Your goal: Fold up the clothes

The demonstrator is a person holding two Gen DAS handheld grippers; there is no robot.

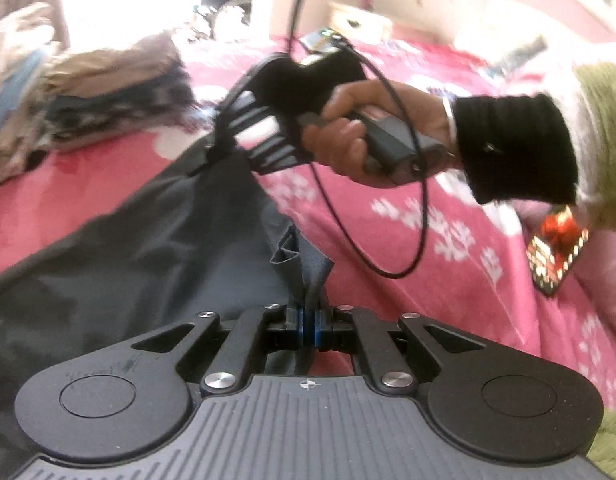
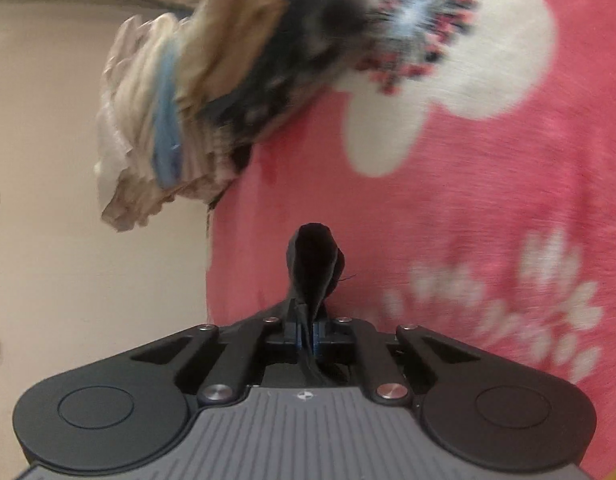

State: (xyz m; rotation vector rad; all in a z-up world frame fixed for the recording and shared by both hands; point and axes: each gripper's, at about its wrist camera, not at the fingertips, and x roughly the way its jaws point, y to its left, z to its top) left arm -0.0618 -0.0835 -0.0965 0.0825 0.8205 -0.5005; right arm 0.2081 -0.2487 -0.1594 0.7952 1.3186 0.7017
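A dark grey garment (image 1: 155,248) hangs stretched over a pink flowered bedspread (image 1: 388,240). My left gripper (image 1: 308,326) is shut on a bunched edge of the garment. In the left wrist view my right gripper (image 1: 205,160), held by a hand, is shut on another edge of the same garment, farther away and higher. In the right wrist view my right gripper (image 2: 307,334) pinches a dark fold of the garment (image 2: 314,264) that sticks up between its fingers.
A pile of folded clothes (image 1: 67,104) lies at the bed's left; it shows in the right wrist view (image 2: 195,92) too, near the bed edge. A red and black patterned object (image 1: 556,252) lies at the right. A cable (image 1: 388,160) loops below the right gripper.
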